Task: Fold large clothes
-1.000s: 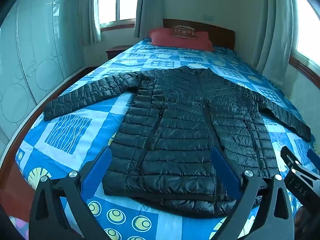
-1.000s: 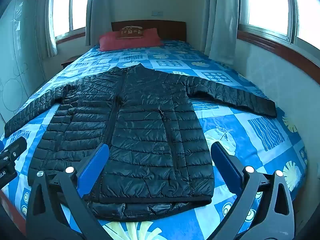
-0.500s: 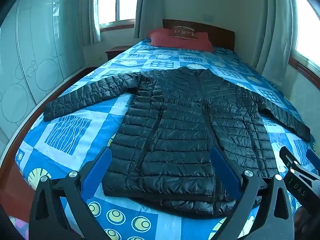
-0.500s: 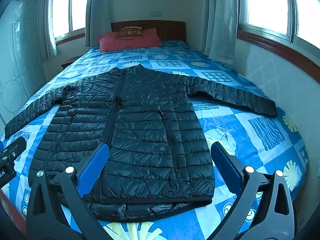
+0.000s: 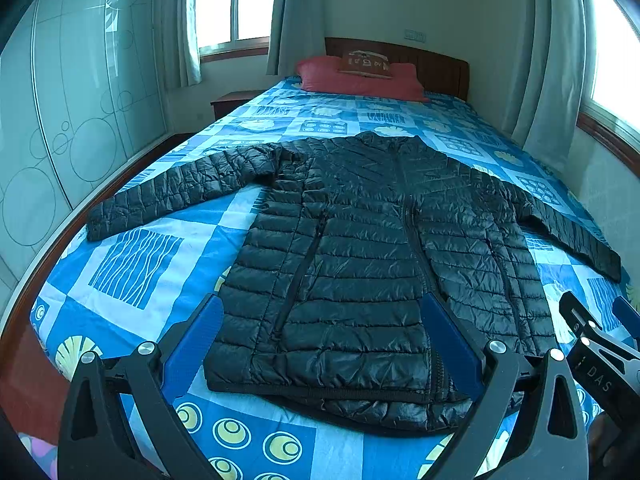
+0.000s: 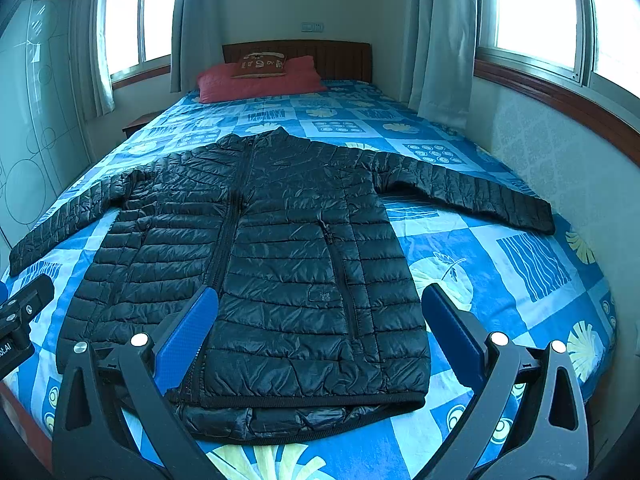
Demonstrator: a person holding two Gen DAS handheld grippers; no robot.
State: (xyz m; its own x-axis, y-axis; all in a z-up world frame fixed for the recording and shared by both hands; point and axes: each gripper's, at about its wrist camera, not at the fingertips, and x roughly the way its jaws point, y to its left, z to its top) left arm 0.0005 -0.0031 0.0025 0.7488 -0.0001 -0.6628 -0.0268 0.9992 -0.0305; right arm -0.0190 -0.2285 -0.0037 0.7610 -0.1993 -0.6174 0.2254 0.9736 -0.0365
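Left gripper (image 5: 322, 332): nearest, blue fingers spread wide, holding nothing, above the jacket's hem
Right gripper (image 6: 320, 320): also wide apart, nothing held
Jacket (image 6: 256, 264): black, quilted, flat on the bed, zipped, sleeves out left and right
Bed (image 6: 520, 264): blue patterned cover
Pillow (image 6: 256, 80): red, far end

Red pillow (image 5: 360, 80) w/ small cushion (image 5: 365, 65) at headboard (image 6: 296, 52), blue patterned bedspread (image 6: 520, 264)

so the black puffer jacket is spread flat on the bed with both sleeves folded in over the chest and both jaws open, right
Not quite: the sleeves of the black puffer jacket are stretched out to the sides on the bed, not folded in, as the right wrist view shows. Both jaws are open.
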